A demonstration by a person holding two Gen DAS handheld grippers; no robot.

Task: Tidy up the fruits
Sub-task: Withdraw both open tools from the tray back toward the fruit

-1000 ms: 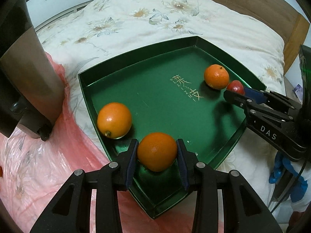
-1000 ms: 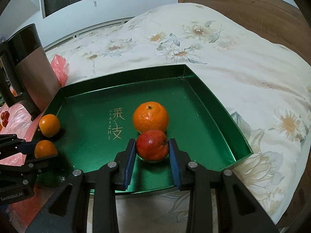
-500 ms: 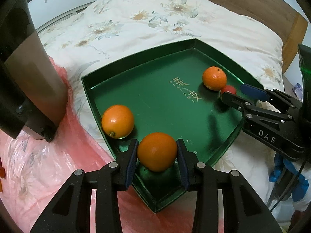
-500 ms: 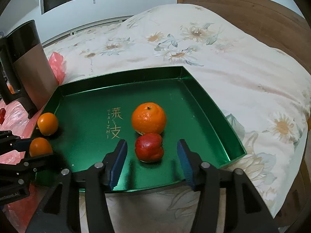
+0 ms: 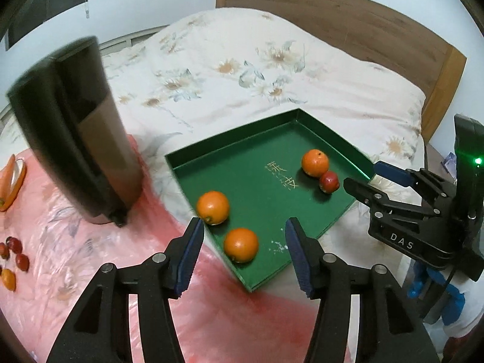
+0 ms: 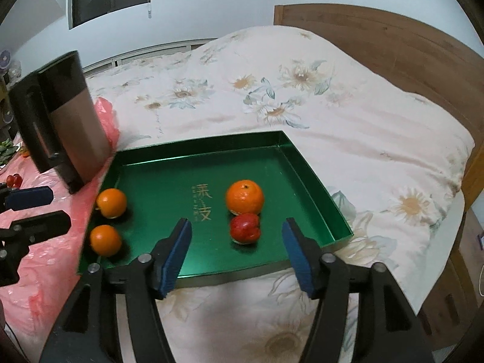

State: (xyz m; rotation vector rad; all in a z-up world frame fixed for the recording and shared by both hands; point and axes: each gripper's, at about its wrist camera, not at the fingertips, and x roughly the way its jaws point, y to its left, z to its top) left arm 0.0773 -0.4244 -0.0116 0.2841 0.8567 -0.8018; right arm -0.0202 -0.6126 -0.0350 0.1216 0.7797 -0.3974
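Observation:
A green tray [image 5: 230,157] [image 6: 157,181] lies on the floral bedcover. Two oranges sit near its left edge, one [image 5: 212,207] [image 6: 111,202] behind the other [image 5: 241,244] [image 6: 105,240]. A third orange [image 5: 315,162] [image 6: 245,197] touches a small red fruit [image 5: 329,181] [image 6: 245,229]. My left gripper [image 5: 244,223] [image 6: 57,208] hovers above the nearest orange, jaws opening, pads clear of it. My right gripper [image 6: 236,224] [image 5: 363,174] hangs over the red fruit, jaws opening wide, touching nothing.
A tall dark canister [image 5: 75,127] [image 6: 57,121] stands left of the tray on a pink plastic sheet [image 5: 60,242]. Small red fruits [image 5: 18,254] and an orange piece [image 5: 12,181] lie at the sheet's far left. A wooden headboard [image 5: 363,30] rises behind the bed.
Both grippers opened, let go of their fruit and pulled up and back. The orange now rests in the tray's near corner and the red fruit beside the far orange.

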